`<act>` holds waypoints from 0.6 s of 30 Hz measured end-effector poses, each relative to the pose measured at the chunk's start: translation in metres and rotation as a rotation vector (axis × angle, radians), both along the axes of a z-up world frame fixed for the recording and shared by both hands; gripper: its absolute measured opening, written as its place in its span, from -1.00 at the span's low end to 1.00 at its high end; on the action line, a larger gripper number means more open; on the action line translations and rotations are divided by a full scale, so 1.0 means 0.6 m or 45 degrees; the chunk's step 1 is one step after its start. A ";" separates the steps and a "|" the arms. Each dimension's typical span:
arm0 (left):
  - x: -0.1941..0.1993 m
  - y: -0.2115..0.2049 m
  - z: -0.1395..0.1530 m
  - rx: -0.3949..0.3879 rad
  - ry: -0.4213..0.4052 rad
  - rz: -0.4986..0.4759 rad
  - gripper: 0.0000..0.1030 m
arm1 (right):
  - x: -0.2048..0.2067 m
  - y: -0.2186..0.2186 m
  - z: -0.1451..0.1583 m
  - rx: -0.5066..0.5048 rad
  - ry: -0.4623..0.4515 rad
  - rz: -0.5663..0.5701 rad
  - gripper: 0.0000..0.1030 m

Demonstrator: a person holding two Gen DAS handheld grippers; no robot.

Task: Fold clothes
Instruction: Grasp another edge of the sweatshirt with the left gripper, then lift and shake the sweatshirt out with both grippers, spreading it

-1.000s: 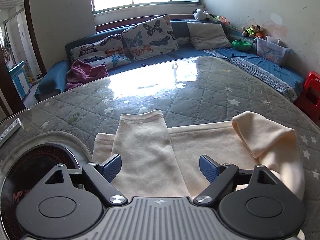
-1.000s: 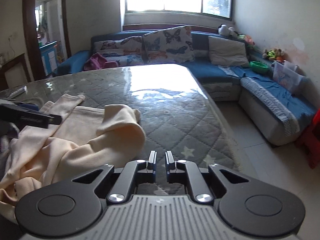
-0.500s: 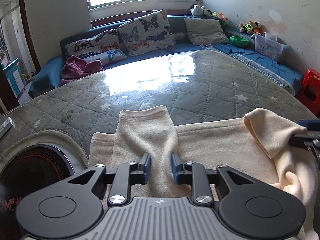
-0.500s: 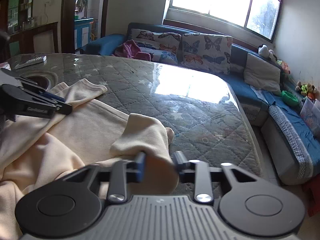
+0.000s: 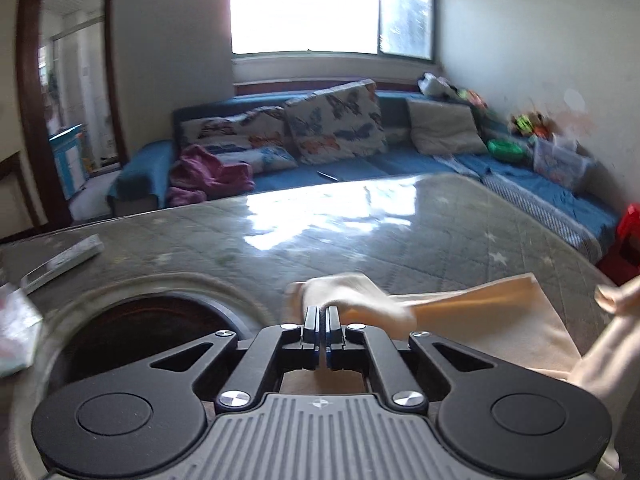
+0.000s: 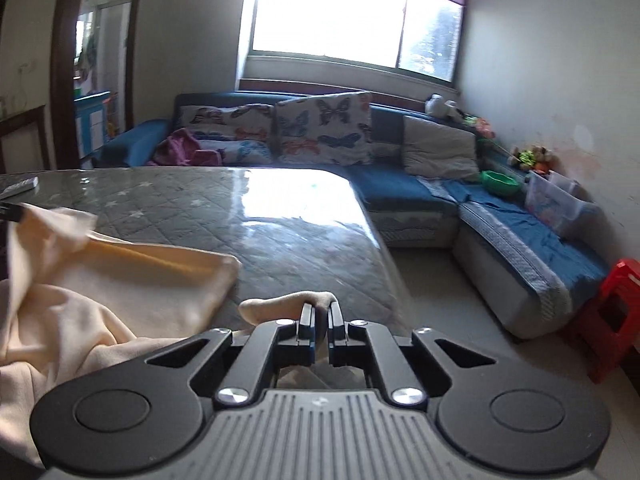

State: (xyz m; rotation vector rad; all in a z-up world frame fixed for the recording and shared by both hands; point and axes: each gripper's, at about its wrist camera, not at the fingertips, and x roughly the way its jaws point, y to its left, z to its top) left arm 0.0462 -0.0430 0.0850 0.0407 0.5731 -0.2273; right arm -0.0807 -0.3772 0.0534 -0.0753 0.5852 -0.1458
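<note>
Cream garment [image 5: 472, 312] is pinched by left tongs [image 5: 321, 314] and right tongs [image 6: 319, 312] above table [image 6: 288, 236].

Bare quilted tabletop [image 5: 400, 236] beyond cream garment [image 5: 480, 320].

A: Left wrist view?
B: Sits right behind the left hand-held gripper [image 5: 321, 322], low over the surface [image 5: 420, 236], facing the sofa [image 5: 400, 162] and window [image 5: 328, 6].
A: Right one?
B: Same setup behind the right hand-held gripper [image 6: 319, 318], near the surface's [image 6: 280, 232] right edge. Both share sofa [image 6: 400, 184], window [image 6: 352, 10], butterfly cushions [image 6: 324, 128] and cream garment [image 6: 132, 276].
</note>
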 end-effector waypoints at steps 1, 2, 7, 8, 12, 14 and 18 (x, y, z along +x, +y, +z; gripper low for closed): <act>-0.013 0.023 0.007 -0.017 -0.012 0.035 -0.95 | -0.010 -0.007 -0.001 0.002 -0.002 -0.021 -0.91; -0.028 0.047 0.011 -0.029 -0.021 0.070 -0.95 | -0.019 -0.012 -0.002 -0.001 -0.002 -0.037 -0.91; -0.102 0.159 0.015 -0.076 -0.010 0.240 -0.95 | -0.070 -0.034 -0.019 0.018 0.027 -0.133 -0.91; -0.117 0.179 0.012 -0.089 0.001 0.266 -0.96 | -0.075 -0.035 -0.023 0.020 0.037 -0.143 -0.91; -0.162 0.235 -0.024 -0.079 0.088 0.357 -0.95 | -0.092 -0.058 -0.055 0.083 0.120 -0.218 -0.87; -0.180 0.258 -0.045 -0.069 0.139 0.393 -0.95 | -0.102 -0.071 -0.068 0.129 0.146 -0.244 -0.76; -0.204 0.287 -0.067 -0.096 0.219 0.438 -0.94 | -0.122 -0.086 -0.065 0.172 0.153 -0.271 -0.54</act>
